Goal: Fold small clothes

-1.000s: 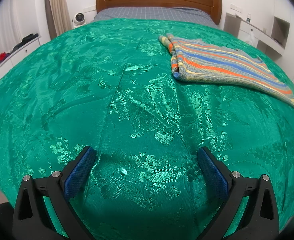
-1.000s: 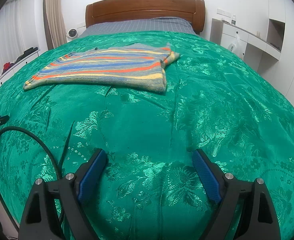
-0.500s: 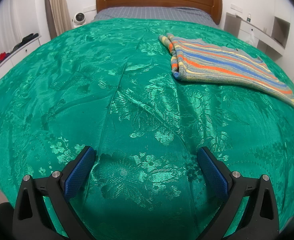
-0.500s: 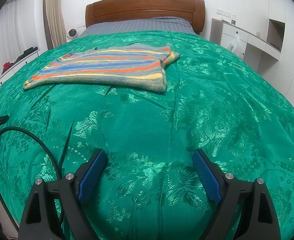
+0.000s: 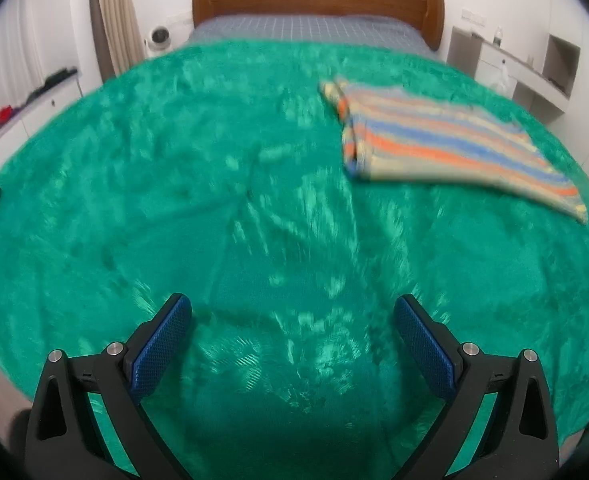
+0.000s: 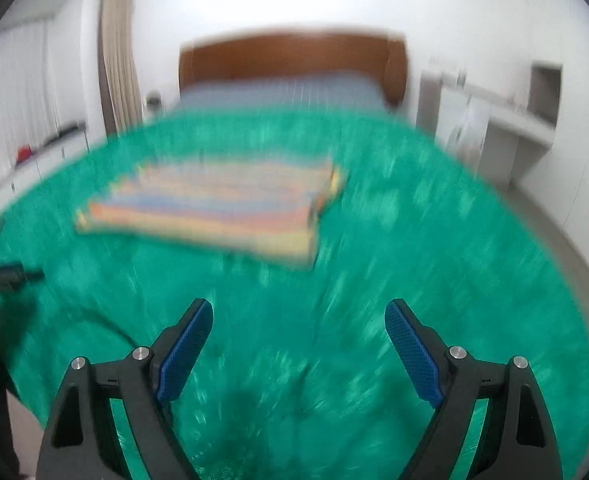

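A striped knitted garment point(image 5: 434, 144), folded flat, lies on the green bedspread point(image 5: 174, 200) at the far right in the left wrist view. In the blurred right wrist view the garment point(image 6: 214, 208) lies left of centre. My left gripper point(image 5: 292, 320) is open and empty above the near part of the bed. My right gripper point(image 6: 298, 324) is open and empty, higher above the bed and well short of the garment.
A wooden headboard point(image 5: 318, 4) and grey sheet stand at the far end. White shelving point(image 5: 526, 64) lines the right wall, a low cabinet point(image 5: 22, 120) the left. A black cable and device point(image 6: 2, 272) lie at the bed's left edge.
Both grippers have lifted and pulled back from the bed, the right one much more. Both views are now motion-blurred. The garment has not moved.
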`<action>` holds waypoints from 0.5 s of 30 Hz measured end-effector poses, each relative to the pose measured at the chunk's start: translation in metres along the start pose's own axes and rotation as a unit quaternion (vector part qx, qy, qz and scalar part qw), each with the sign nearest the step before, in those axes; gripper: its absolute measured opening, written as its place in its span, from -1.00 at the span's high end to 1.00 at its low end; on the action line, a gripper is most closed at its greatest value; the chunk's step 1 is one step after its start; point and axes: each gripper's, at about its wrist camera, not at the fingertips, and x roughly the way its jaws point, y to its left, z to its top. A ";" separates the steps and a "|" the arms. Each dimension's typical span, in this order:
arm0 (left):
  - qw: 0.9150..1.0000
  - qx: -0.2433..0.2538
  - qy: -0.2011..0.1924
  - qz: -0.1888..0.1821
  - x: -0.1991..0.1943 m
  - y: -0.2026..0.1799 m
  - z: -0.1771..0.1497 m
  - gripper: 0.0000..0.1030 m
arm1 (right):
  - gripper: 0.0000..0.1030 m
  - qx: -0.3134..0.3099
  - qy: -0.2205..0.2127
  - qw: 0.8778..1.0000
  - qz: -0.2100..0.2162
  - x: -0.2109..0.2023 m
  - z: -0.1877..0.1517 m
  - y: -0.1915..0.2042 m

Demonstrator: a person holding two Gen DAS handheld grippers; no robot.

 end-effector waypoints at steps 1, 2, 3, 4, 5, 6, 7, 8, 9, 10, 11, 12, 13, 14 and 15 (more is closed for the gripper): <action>1.000 0.003 -0.016 -0.003 -0.010 -0.002 0.007 -0.97 | -0.70 -0.010 -0.032 0.999 -0.009 -0.021 0.013 -0.006; 1.000 0.007 -0.026 -0.007 -0.016 -0.006 0.012 -0.97 | -0.73 -0.026 -0.068 0.997 -0.023 -0.041 0.025 -0.012; 0.999 0.014 -0.037 -0.012 -0.023 -0.012 0.021 -0.97 | -0.77 -0.046 -0.102 0.993 -0.038 -0.060 0.036 -0.017; 0.998 0.024 -0.047 -0.020 -0.030 -0.022 0.031 -0.97 | -0.84 -0.061 -0.125 0.989 -0.048 -0.073 0.047 -0.023; 0.998 0.033 -0.053 -0.027 -0.035 -0.033 0.039 -0.97 | -0.88 -0.069 -0.139 0.987 -0.048 -0.081 0.054 -0.028; 0.997 0.043 -0.057 -0.035 -0.038 -0.045 0.047 -0.97 | -0.90 -0.073 -0.144 0.986 -0.034 -0.087 0.063 -0.034; 0.995 0.056 -0.059 -0.049 -0.040 -0.061 0.056 -0.97 | -0.90 -0.073 -0.137 0.988 -0.012 -0.089 0.071 -0.041; 0.994 0.067 -0.060 -0.063 -0.040 -0.076 0.064 -0.97 | -0.90 -0.067 -0.119 0.990 0.023 -0.087 0.080 -0.050; 0.992 0.080 -0.059 -0.077 -0.039 -0.093 0.070 -0.97 | -0.90 -0.063 -0.108 0.991 0.044 -0.085 0.085 -0.055; 0.990 0.097 -0.056 -0.091 -0.038 -0.111 0.074 -0.97 | -0.90 -0.060 -0.102 0.991 0.059 -0.083 0.089 -0.060; 0.985 0.123 -0.051 -0.106 -0.034 -0.137 0.078 -0.97 | -0.90 -0.058 -0.100 0.991 0.069 -0.081 0.093 -0.065; 0.980 0.154 -0.045 -0.118 -0.030 -0.163 0.079 -0.97 | -0.90 -0.056 -0.095 0.991 0.075 -0.077 0.095 -0.068; 0.974 0.185 -0.043 -0.128 -0.026 -0.186 0.078 -0.97 | -0.90 -0.048 -0.083 0.992 0.086 -0.070 0.096 -0.073; 0.963 0.225 -0.039 -0.141 -0.021 -0.216 0.074 -0.97 | -0.90 -0.041 -0.075 0.992 0.094 -0.064 0.095 -0.076; 0.954 0.256 -0.033 -0.152 -0.014 -0.240 0.070 -0.97 | -0.90 -0.034 -0.067 0.992 0.100 -0.058 0.094 -0.080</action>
